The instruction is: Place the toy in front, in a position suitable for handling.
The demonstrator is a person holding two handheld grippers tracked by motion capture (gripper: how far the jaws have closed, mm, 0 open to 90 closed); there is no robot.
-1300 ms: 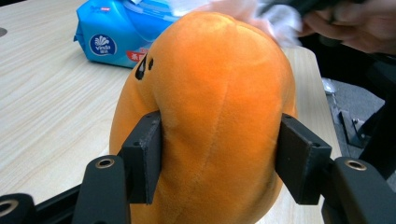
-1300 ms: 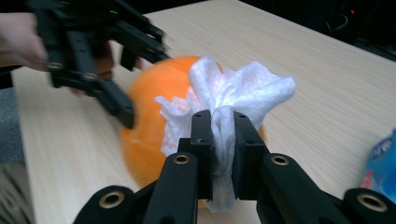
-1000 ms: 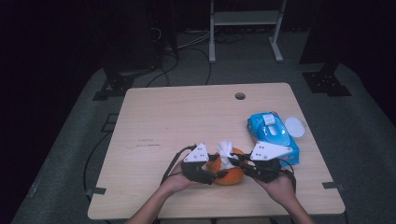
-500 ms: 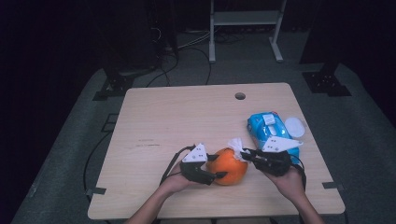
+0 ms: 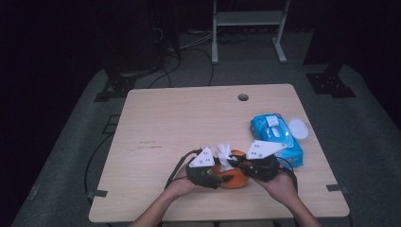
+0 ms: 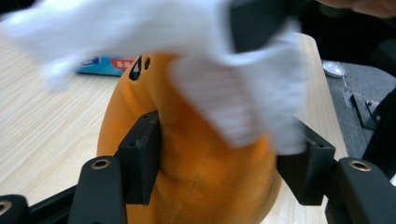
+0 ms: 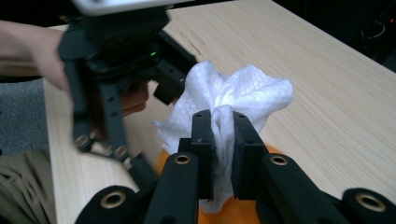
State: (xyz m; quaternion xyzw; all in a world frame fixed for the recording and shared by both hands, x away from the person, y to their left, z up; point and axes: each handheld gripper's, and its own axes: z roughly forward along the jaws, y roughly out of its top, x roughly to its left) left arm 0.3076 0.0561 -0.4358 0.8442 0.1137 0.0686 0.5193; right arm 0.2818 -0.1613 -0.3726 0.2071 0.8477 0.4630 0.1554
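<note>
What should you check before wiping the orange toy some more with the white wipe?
1. Left tongs grip the orange toy on both sides: ok.
2. Right tongs are shut on the wipe: ok.
3. Wipe lies over the top of the toy: ok.
4. Toy sits on the table, well in from the edge: ok.
5. Blue pack is off to the side, out of the way: ok.
6. Which spots on the toy are already clean: cannot tell.
</note>
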